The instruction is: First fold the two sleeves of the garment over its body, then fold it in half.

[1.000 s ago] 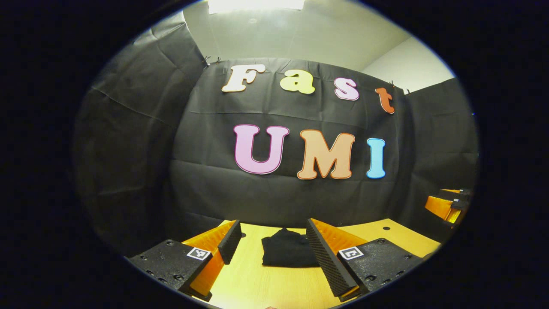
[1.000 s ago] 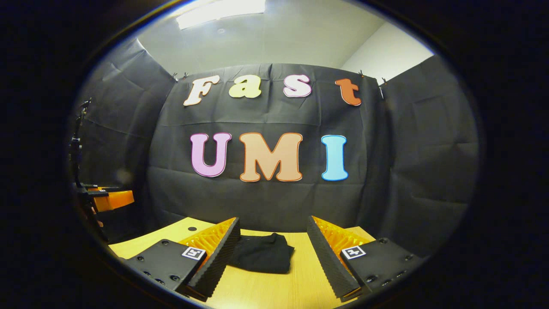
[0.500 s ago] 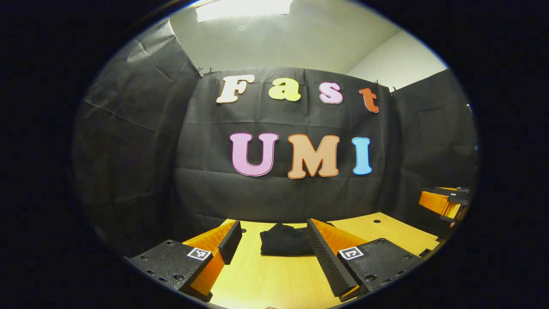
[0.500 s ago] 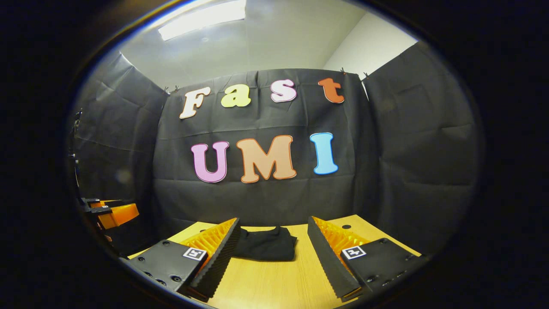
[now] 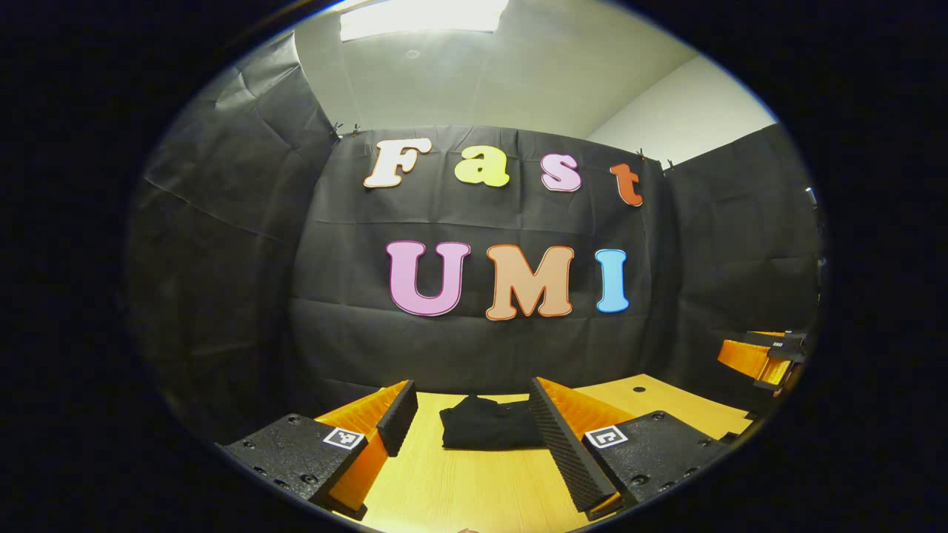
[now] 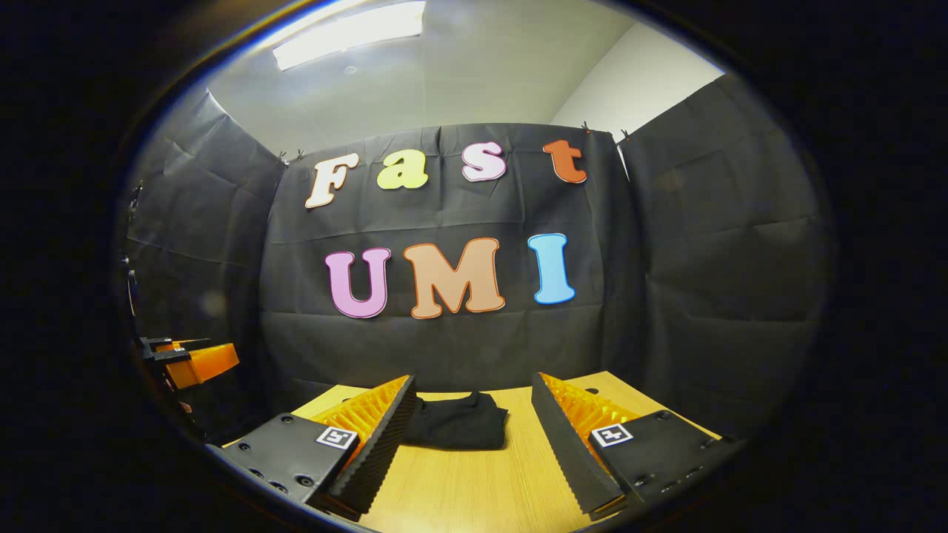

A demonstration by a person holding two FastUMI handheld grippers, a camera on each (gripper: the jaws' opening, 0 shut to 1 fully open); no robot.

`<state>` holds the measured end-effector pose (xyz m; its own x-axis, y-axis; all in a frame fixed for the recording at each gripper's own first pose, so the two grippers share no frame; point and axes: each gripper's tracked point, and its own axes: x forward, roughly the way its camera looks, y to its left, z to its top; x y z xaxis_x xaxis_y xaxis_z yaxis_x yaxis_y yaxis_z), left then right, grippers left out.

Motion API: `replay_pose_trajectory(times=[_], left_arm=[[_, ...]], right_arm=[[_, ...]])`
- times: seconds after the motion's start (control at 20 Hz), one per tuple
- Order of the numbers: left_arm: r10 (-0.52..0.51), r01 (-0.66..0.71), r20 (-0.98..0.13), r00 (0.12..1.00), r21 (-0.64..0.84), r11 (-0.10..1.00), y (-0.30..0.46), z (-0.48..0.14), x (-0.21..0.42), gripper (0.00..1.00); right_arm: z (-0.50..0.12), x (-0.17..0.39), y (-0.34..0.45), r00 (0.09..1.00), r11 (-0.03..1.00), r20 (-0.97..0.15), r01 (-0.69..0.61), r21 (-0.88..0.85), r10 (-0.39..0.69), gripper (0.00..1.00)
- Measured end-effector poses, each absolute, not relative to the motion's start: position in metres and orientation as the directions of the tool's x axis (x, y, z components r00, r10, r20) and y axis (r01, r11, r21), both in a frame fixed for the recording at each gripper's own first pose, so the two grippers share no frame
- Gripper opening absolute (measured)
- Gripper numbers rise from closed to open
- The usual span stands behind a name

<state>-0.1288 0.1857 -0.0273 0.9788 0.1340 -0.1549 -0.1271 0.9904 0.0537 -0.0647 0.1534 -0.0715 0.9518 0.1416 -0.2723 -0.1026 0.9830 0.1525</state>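
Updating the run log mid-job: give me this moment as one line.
garment: folded, on table | left gripper: open, off it | right gripper: open, off it | stage: folds look done

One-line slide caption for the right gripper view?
Right gripper, open, above the wooden table, facing a folded black garment.

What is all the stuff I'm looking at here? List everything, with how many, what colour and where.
garment: one, black, folded into a compact bundle, lying on the table ahead of both grippers, touched by neither.
table: one, light wood, under the garment, with small dark holes near its far edge.
ceiling light: one, white, overhead.
wall cloth: black, hung around the booth behind the table.
left gripper: one, fingers spread apart, holding nothing; also at the left edge of the right gripper view.
right gripper: one, fingers spread apart, holding nothing; also at the right edge of the left gripper view.
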Motion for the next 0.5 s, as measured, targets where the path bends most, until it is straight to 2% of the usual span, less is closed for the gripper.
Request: replay_pose_trajectory(times=[0.5], left_arm=[[0.145,-0.136,-0.141,0.979,0.069,0.988,0.1880,-0.0245,-0.1355,0.92]], right_arm=[[-0.0632,-0.0631,0.1607,0.955,0.981,-0.247,-0.131,0.141,0.163,0.98]])
